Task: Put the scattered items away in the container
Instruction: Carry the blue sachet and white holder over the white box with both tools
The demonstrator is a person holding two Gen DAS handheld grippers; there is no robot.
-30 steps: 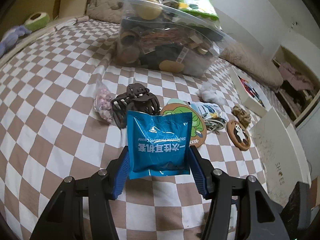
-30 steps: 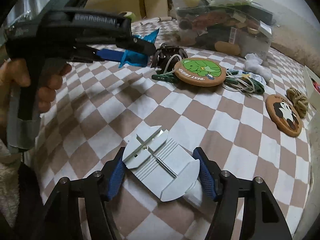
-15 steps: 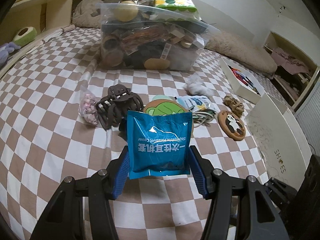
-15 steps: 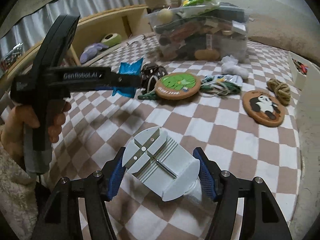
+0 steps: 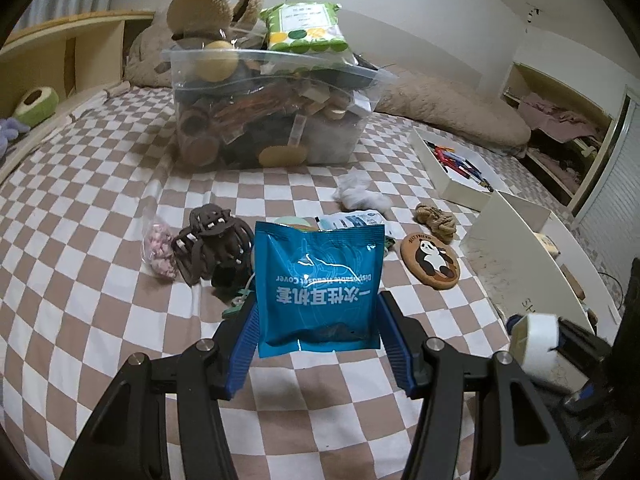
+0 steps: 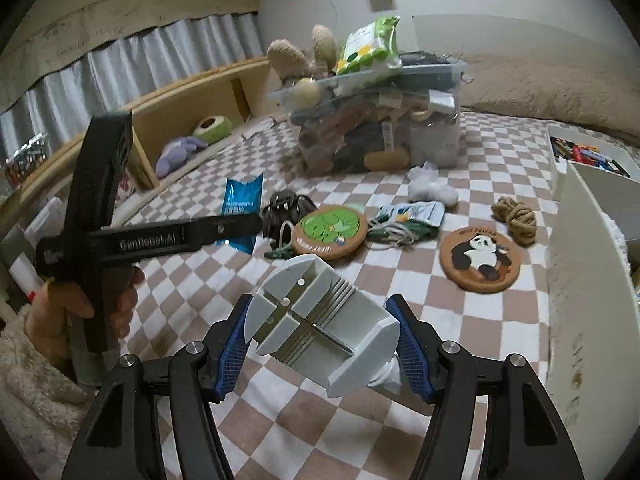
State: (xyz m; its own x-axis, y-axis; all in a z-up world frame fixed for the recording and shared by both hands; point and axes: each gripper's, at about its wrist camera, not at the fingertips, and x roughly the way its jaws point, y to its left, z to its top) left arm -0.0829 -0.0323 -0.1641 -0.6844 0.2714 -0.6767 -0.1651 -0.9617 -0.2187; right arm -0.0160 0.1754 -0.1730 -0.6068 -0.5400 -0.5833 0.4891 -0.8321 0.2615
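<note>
now that both hands have lifted off the checked bedspread (image 5: 80, 240), each gripper carries its own piece toward the bin. nearest the lens, the left gripper (image 5: 318, 344) has its blue fingers (image 5: 244, 344) clenched on the sides of a blue foil sachet (image 5: 318, 288), which stands upright between them, clear of the bed. the right gripper (image 6: 320, 344) grips a grey ridged plastic tool (image 6: 320, 320) across its width, tilted, also off the bed. compared with a moment back, the bed sits lower in both views and more of the room shows, so both loads look raised for carrying. past the sachet lie the leftovers: a brown claw hair clip (image 5: 212, 240), a little bag of pink beads (image 5: 160, 248), a green frog coaster (image 6: 330, 230), a panda coaster (image 5: 436, 256), a knot of rope (image 5: 436, 218) and a white wad (image 5: 362, 196). furthest off stands the clear plastic container (image 5: 272, 120), already heaped above its rim, so i judge both pieces will need setting on top with care.
</note>
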